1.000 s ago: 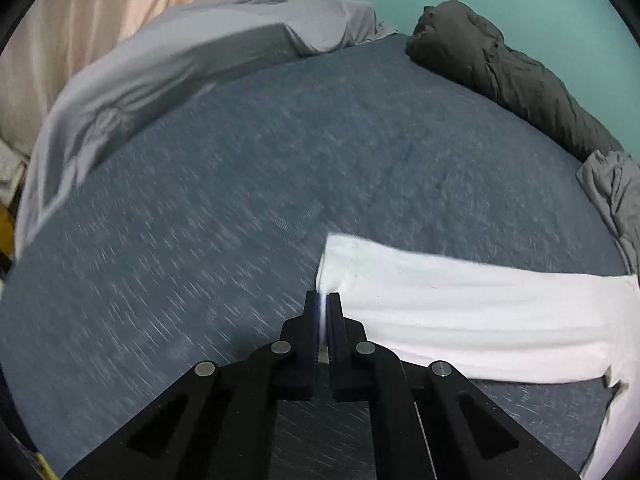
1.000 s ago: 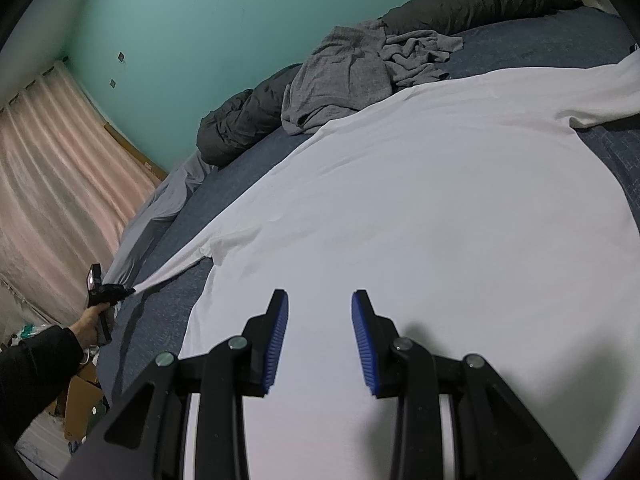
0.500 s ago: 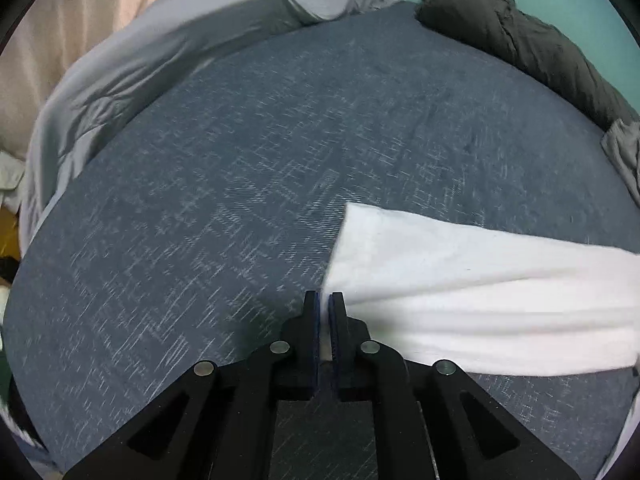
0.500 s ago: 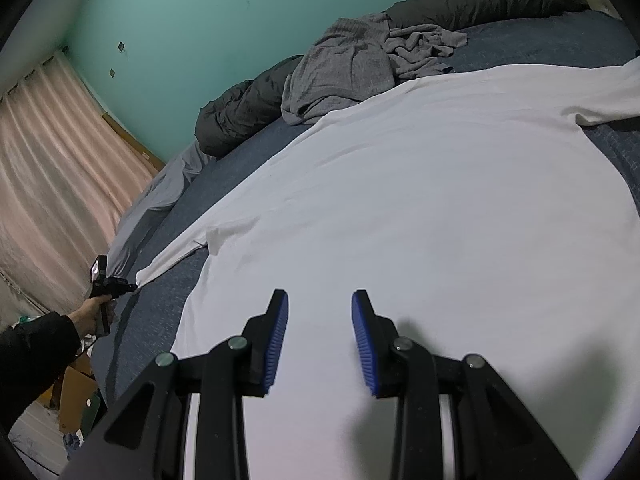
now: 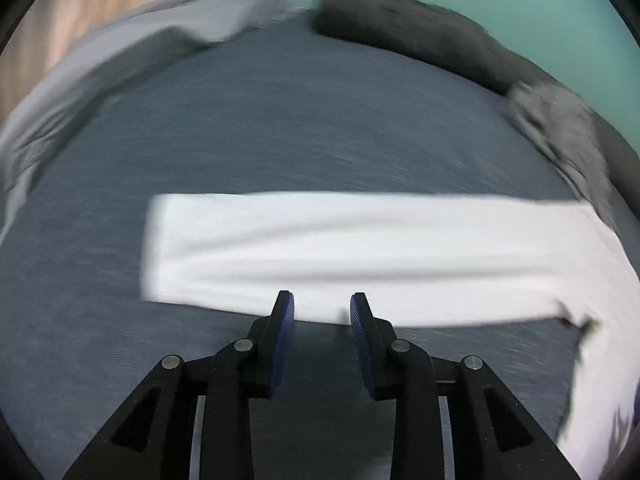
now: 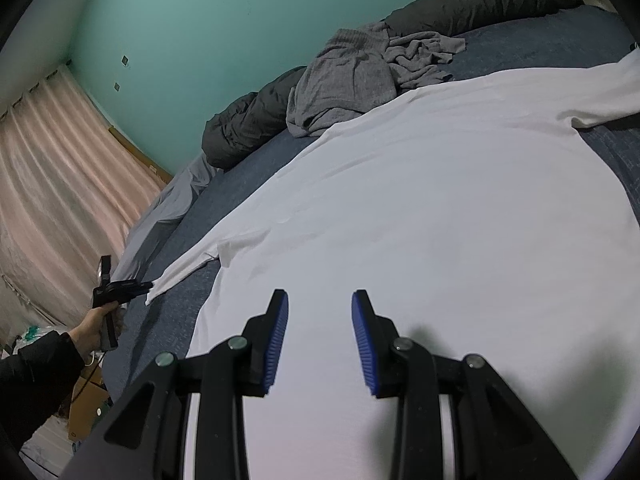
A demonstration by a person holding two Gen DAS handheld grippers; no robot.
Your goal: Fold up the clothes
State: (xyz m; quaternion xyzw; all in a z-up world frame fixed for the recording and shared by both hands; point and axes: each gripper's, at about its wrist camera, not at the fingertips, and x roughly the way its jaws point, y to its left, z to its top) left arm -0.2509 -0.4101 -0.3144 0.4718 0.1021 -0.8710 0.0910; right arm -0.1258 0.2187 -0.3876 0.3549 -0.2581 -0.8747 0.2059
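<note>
**White shirt spread on the bed, both tongs released**

Lying flat across a dark blue bed is a white long-sleeved shirt, its body filling most of the right wrist view. One sleeve is stretching out straight over the bedding in the left wrist view, its cuff end pointing left; that view is blurred. The other sleeve is reaching toward the upper right edge of the right wrist view.

The left gripper is hovering at the near edge of the sleeve with its jaws apart, grasping nothing. In the right wrist view a hand in a dark sleeve is holding that gripper just beside the cuff. The right gripper is hanging over the shirt's body, jaws likewise spread and empty.

A crumpled grey garment is sitting at the shirt's far edge, against a dark rolled blanket lining the teal wall. A pale grey sheet is bunching near the pink curtain.
</note>
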